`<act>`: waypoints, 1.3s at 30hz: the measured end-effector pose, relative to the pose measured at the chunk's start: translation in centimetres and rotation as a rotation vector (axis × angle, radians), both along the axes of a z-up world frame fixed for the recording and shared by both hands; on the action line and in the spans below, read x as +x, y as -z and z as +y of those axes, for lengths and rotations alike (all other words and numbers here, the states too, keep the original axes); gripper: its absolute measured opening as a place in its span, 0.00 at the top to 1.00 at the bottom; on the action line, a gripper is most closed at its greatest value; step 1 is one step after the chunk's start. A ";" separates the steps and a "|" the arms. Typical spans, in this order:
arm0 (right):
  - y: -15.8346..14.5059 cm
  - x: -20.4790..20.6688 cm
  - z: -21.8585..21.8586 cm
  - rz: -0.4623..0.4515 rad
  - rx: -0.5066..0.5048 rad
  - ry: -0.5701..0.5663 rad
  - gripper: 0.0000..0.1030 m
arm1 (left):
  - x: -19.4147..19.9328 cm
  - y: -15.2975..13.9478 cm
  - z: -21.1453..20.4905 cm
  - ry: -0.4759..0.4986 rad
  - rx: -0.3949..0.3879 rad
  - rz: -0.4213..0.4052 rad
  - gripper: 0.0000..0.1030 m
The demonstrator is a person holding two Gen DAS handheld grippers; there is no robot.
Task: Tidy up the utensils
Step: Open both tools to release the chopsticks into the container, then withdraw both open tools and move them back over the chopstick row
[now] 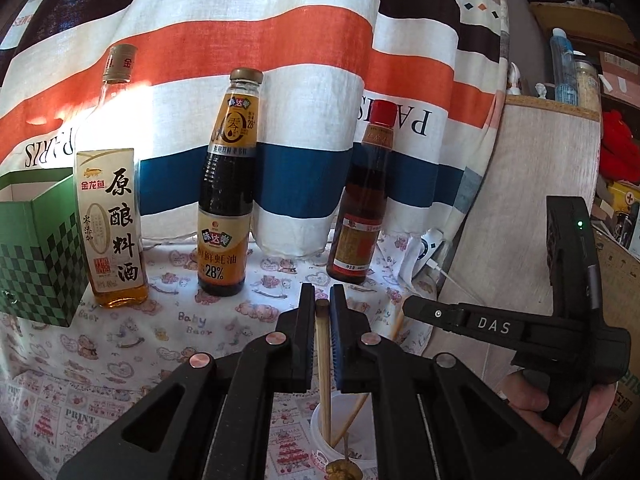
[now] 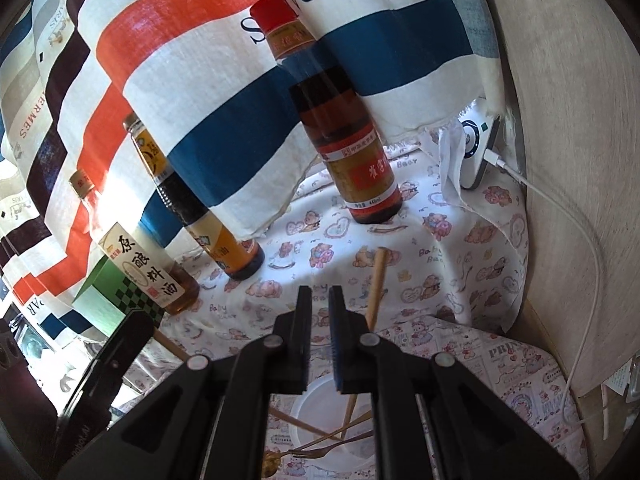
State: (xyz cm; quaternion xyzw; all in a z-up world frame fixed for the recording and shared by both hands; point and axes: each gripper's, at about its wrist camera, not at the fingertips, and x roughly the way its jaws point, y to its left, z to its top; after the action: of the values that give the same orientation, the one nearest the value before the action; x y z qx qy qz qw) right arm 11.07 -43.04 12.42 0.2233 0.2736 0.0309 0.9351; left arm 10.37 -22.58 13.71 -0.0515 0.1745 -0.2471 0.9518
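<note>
My left gripper (image 1: 322,292) is shut on a wooden chopstick (image 1: 323,344) that stands nearly upright between its pads. The chopstick's lower end reaches into a white cup (image 1: 360,404) below the fingers. Another chopstick (image 1: 356,414) and a gold spoon (image 1: 344,470) also sit in that cup. In the right wrist view my right gripper (image 2: 320,292) is shut with nothing between its fingers, and it hovers over the white cup (image 2: 316,408). A leaning chopstick (image 2: 376,288) rises from the cup just right of the fingers. A gold fork (image 2: 316,451) lies across the cup's front.
Three sauce bottles stand at the back on the printed cloth: a pale cooking-wine bottle (image 1: 112,216), a dark oyster-sauce bottle (image 1: 228,200) and a red-capped bottle (image 1: 360,208). A green checked box (image 1: 36,252) is at the left. A white charger (image 2: 476,152) with cable leans by the wooden panel (image 2: 580,160).
</note>
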 end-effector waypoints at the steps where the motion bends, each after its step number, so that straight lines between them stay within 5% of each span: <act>1: 0.0 0.0 0.0 -0.001 -0.004 0.000 0.90 | -0.1 -0.1 0.0 -0.002 0.004 -0.005 0.94; 4: -0.4 -0.3 0.4 -0.020 -0.024 -0.003 0.67 | -0.5 -0.4 0.2 -0.017 0.013 -0.035 0.91; 8: -1.2 -1.0 1.2 -0.060 -0.056 -0.008 0.55 | -1.3 -1.4 1.5 -0.054 0.009 -0.067 0.68; 14: -2.9 -2.7 3.5 -0.144 -0.114 -0.044 0.43 | -3.1 -3.4 4.8 -0.158 0.042 -0.151 0.47; 21: -4.4 -4.9 7.3 -0.226 -0.180 -0.079 0.36 | -6.8 -5.2 10.0 -0.312 0.116 -0.280 0.30; 32: -6.3 -10.0 13.2 -0.352 -0.301 -0.084 0.25 | -11.4 -8.3 18.7 -0.467 0.208 -0.316 0.11; 39: -5.9 -10.5 16.4 -0.310 -0.352 -0.090 0.24 | -11.4 -7.1 20.8 -0.415 0.113 -0.246 0.06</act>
State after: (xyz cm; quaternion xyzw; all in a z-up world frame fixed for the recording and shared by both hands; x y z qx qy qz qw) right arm 0.54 -26.66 18.37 0.0372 0.1377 0.0583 0.9881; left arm -1.06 -1.82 20.79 -0.0024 0.0566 -0.0404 0.9976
